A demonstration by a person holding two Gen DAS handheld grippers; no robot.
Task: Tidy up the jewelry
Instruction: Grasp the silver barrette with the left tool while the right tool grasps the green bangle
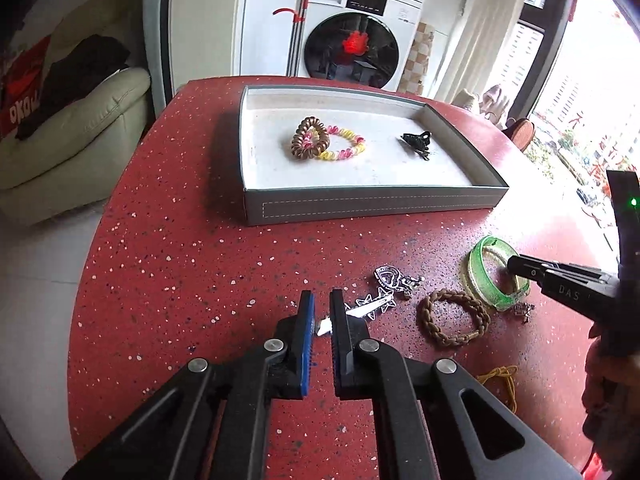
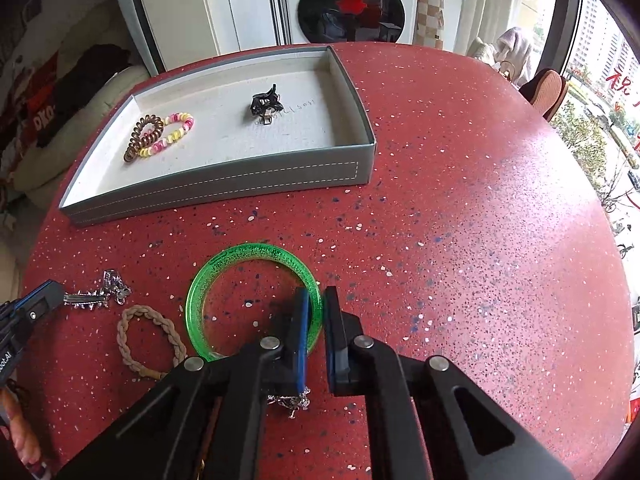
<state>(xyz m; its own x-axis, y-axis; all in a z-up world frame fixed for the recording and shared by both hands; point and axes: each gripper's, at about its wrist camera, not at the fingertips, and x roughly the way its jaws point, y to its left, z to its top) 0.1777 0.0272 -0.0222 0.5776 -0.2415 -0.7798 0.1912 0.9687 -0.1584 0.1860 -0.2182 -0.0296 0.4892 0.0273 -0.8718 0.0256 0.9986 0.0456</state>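
A grey tray [image 1: 372, 202] [image 2: 224, 190] on the red table holds a brown coil hair tie [image 1: 310, 138] [image 2: 144, 134], a pink-yellow coil tie [image 1: 346, 144] [image 2: 172, 134] and a black claw clip [image 1: 416, 142] [image 2: 264, 106]. My left gripper [image 1: 322, 320] [image 2: 52, 298] has its jaws narrowly apart around the end of a silver star hair clip [image 1: 370, 308] [image 2: 86, 300]. My right gripper [image 2: 316, 312] [image 1: 516, 266] straddles the rim of a green bangle [image 2: 256, 296] [image 1: 494, 276], jaws slightly apart. A braided brown bracelet [image 1: 454, 318] [image 2: 150, 340] lies between them.
A silver heart charm [image 1: 394, 280] lies beside the star clip. A small silver chain piece [image 2: 290, 400] [image 1: 522, 312] sits under my right gripper. A yellow cord [image 1: 500, 382] lies near the table's front. A sofa [image 1: 76, 140] stands left, a washing machine [image 1: 352, 32] behind.
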